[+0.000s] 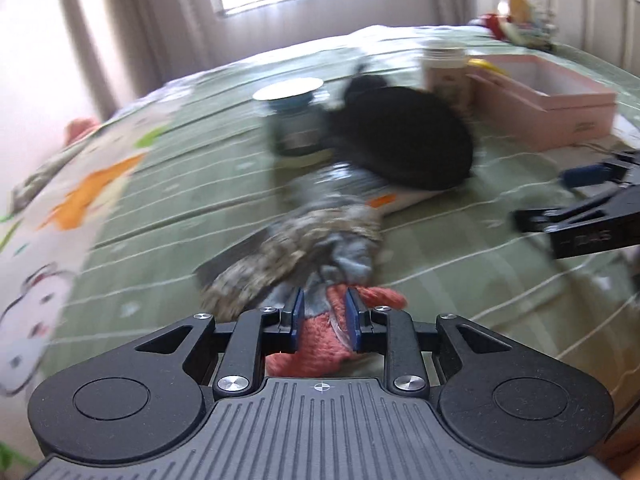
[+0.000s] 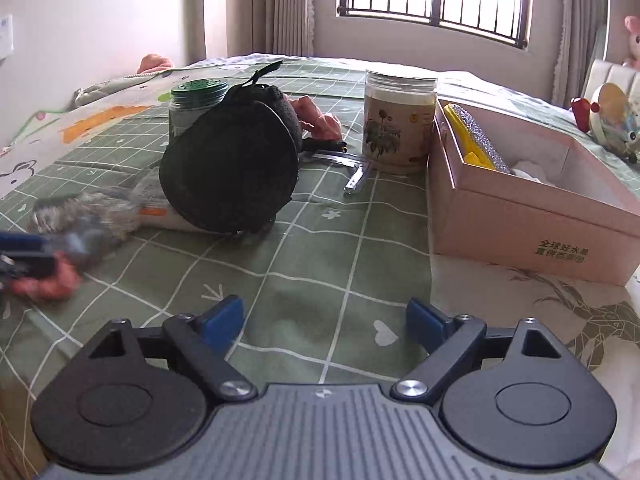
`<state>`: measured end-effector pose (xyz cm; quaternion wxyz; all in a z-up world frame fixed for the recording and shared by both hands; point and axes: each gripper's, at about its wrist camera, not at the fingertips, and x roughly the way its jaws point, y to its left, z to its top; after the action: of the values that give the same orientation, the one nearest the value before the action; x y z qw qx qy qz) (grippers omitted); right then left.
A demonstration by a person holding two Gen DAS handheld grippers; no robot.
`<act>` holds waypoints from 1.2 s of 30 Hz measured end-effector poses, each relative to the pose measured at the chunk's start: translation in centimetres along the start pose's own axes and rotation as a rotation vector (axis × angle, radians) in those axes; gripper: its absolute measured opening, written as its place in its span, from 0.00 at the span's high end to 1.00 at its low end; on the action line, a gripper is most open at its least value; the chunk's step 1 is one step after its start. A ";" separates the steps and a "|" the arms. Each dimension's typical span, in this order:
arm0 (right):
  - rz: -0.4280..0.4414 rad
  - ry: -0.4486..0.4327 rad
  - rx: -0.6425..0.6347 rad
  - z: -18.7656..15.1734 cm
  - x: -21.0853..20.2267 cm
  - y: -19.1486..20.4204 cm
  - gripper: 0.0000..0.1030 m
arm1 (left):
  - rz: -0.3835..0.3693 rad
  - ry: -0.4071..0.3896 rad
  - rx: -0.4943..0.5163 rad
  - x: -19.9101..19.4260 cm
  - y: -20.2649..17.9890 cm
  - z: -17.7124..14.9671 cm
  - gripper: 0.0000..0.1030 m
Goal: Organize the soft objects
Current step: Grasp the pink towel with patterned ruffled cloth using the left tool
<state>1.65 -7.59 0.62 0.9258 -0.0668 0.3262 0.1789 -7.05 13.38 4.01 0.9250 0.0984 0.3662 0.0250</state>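
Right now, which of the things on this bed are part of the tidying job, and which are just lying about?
Part of the job:
soft pink and grey cloth bundle, gripped by left gripper
black soft pouch
pink box

Just lying about:
green-lidded jar
flower-printed jar
metal tool

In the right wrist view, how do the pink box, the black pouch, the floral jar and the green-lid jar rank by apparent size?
1. pink box, though it is nearer to the camera
2. black pouch
3. floral jar
4. green-lid jar, partly hidden behind the pouch, so unsure
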 end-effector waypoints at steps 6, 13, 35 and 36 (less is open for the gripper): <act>0.015 -0.004 0.014 0.0 0.0 -0.2 0.11 | -0.052 -0.105 -0.348 -1.7 6.2 0.1 0.77; 0.018 -0.008 0.016 -0.1 -0.1 -0.2 0.11 | -0.219 0.076 -0.279 2.2 4.1 0.7 0.77; 0.020 0.007 0.001 0.0 0.3 0.1 0.03 | -0.048 -0.008 -0.103 2.5 3.0 -0.4 0.62; 0.024 0.009 0.002 -0.1 0.3 0.1 0.02 | -0.057 -0.006 -0.128 2.5 3.3 -0.5 0.62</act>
<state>1.83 -7.42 0.36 0.9223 -0.0628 0.3311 0.1892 -5.43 16.96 2.64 0.9309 0.0284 0.3636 0.0215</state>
